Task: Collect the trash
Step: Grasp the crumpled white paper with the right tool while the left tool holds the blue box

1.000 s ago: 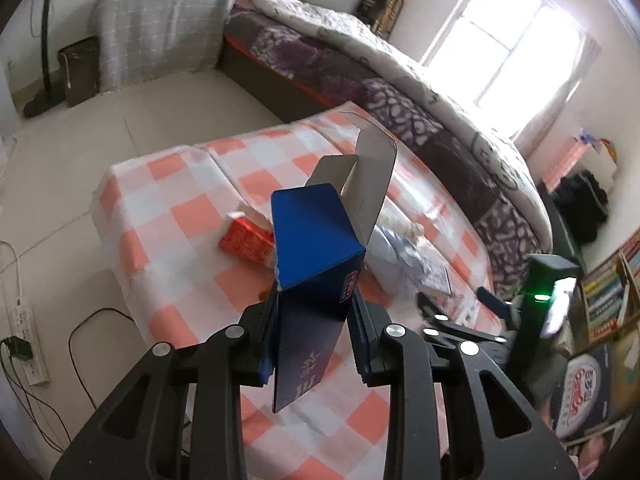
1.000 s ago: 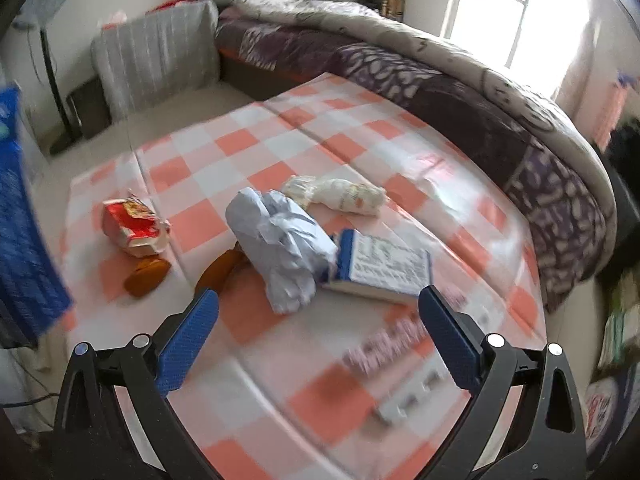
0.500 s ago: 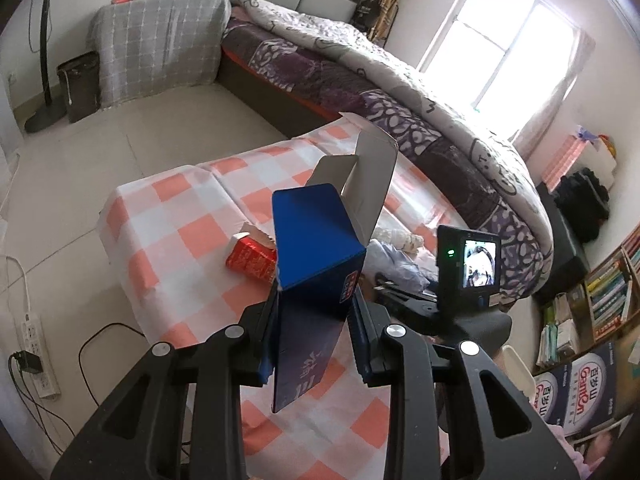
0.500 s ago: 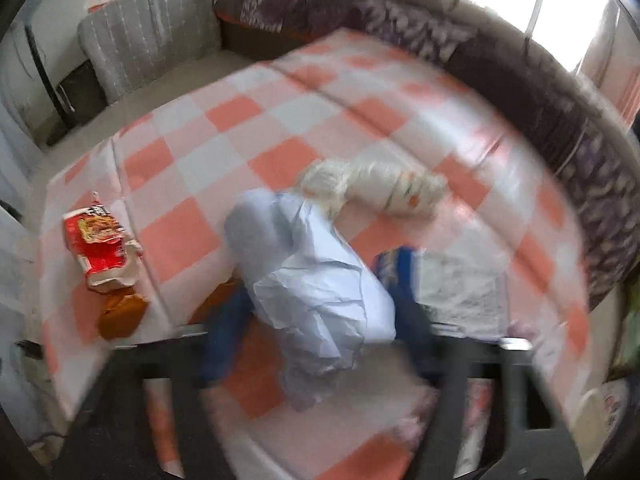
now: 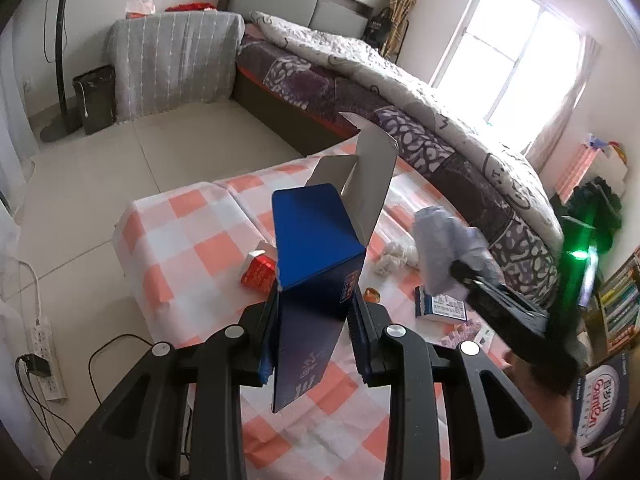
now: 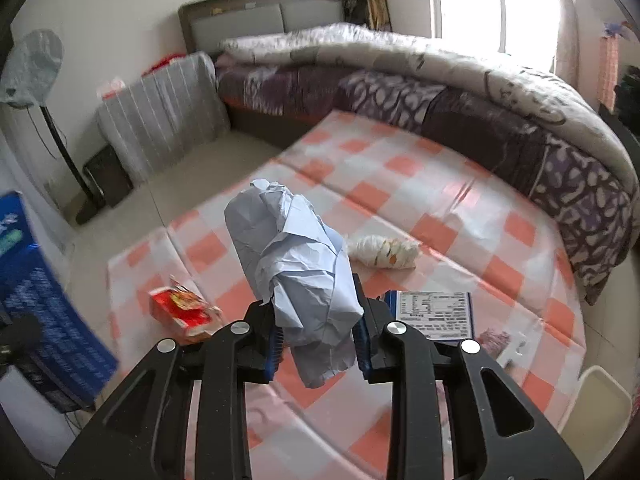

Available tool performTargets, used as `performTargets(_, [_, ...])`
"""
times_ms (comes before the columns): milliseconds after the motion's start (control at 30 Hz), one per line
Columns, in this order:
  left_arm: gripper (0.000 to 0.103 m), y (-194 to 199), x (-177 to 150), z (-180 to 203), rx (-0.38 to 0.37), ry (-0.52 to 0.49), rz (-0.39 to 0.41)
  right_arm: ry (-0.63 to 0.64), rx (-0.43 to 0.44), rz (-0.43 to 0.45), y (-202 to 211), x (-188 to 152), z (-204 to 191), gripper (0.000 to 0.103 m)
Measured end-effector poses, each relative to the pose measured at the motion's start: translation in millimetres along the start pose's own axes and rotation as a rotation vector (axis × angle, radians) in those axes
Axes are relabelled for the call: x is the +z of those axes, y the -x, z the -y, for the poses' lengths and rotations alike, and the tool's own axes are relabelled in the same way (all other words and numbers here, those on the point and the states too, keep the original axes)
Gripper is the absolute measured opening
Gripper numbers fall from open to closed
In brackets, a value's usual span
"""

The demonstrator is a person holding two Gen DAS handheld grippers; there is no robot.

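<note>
My left gripper [image 5: 314, 336] is shut on an open blue carton [image 5: 316, 248] with its white flaps up, held above the checked table [image 5: 188, 224]. My right gripper [image 6: 318, 338] is shut on a crumpled pale blue paper wad [image 6: 296, 256], lifted above the table [image 6: 460, 208]. The wad also shows in the left wrist view [image 5: 444, 248]. On the table lie a red snack wrapper [image 6: 180, 312], a white twisted wrapper [image 6: 384, 252] and a blue-edged printed box [image 6: 434, 314]. The blue carton shows at the left edge of the right wrist view [image 6: 36, 304].
A bed with a patterned quilt [image 5: 400, 92] runs behind the table. A black bin [image 5: 96, 98] and a fan stand [image 5: 60, 80] are on the floor at the far left. A power strip and cables [image 5: 44, 344] lie on the floor. Bookshelves [image 5: 616, 308] stand at the right.
My right gripper came down around the paper wad, shut on it and lifted it off the table. My left gripper kept hold of the blue carton and rose a little.
</note>
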State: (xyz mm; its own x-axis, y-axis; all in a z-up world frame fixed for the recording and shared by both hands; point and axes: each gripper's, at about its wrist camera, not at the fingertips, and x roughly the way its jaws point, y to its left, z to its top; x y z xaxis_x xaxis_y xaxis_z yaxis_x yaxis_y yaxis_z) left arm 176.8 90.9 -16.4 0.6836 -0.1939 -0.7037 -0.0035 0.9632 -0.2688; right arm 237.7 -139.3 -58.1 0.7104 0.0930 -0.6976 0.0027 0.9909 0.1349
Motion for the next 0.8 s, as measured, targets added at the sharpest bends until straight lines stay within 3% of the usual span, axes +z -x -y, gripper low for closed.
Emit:
performTargets(300, [0.031,0,-6,14,0.007,-0.055,0.007,-0.041,0.005,0.067,58,-10,8,0.028])
performTargets(800, [0.031,-9,-21,52,0.002,-0.129,0.002,-0.099,-0.043,0.094,82,-40,60,0.028])
